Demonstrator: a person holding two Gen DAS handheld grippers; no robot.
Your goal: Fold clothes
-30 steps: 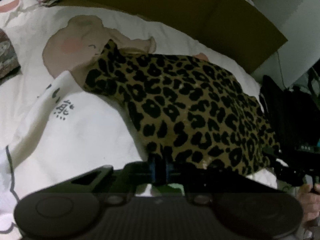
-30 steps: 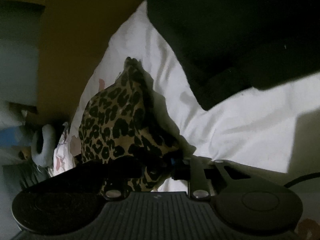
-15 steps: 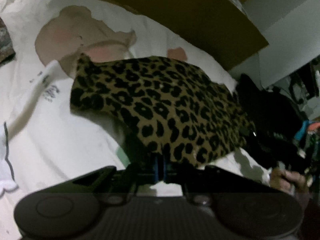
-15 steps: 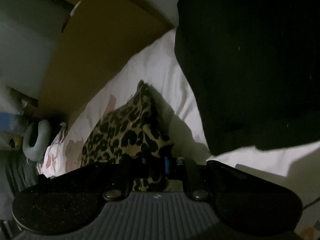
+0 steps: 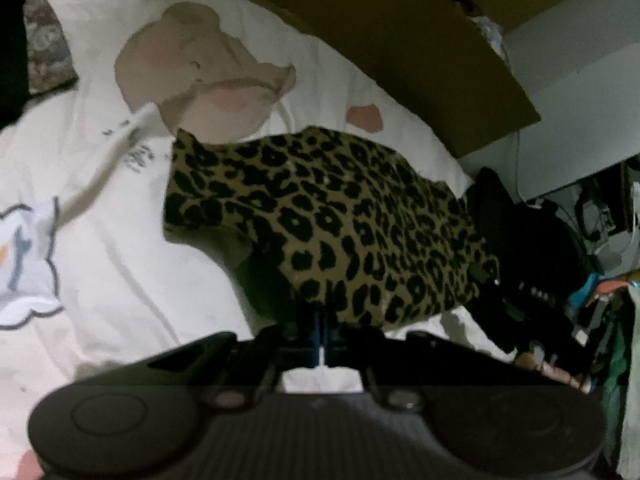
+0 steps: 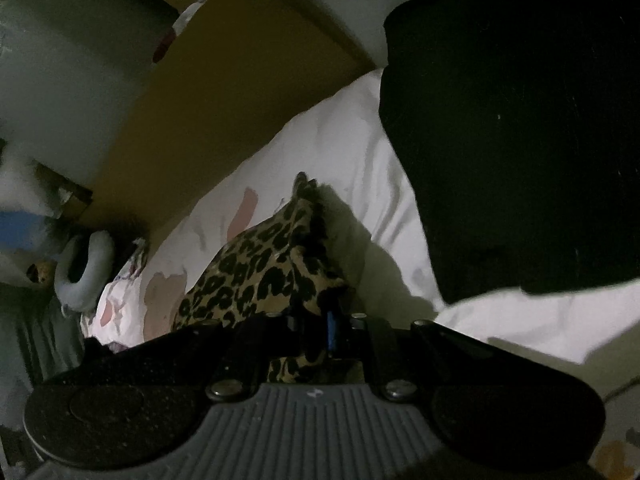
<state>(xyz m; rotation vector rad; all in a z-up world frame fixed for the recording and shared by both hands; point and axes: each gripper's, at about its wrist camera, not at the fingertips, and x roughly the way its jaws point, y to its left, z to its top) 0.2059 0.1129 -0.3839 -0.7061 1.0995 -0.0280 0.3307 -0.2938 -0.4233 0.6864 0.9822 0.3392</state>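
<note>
Left gripper was clamped tight on the near edge of the leopard-print garment. Right gripper, jaws just closing, apparently pinched its other corner. Garment hung over the white bedding.

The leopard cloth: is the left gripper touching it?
Touching. The left wrist view shows the left gripper shut on the leopard cloth at its near edge.

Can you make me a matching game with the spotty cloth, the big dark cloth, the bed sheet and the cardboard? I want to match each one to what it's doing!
Things:
1. leopard-print garment
2. black garment
3. white bedsheet
4. cardboard sheet

States:
A. printed with a pink cartoon animal
B. plain brown, beyond the bed's far edge
C. pinched by both grippers
D. lying dark on the sheet, ungripped

Pairs: 1-C, 2-D, 3-A, 4-B
</note>
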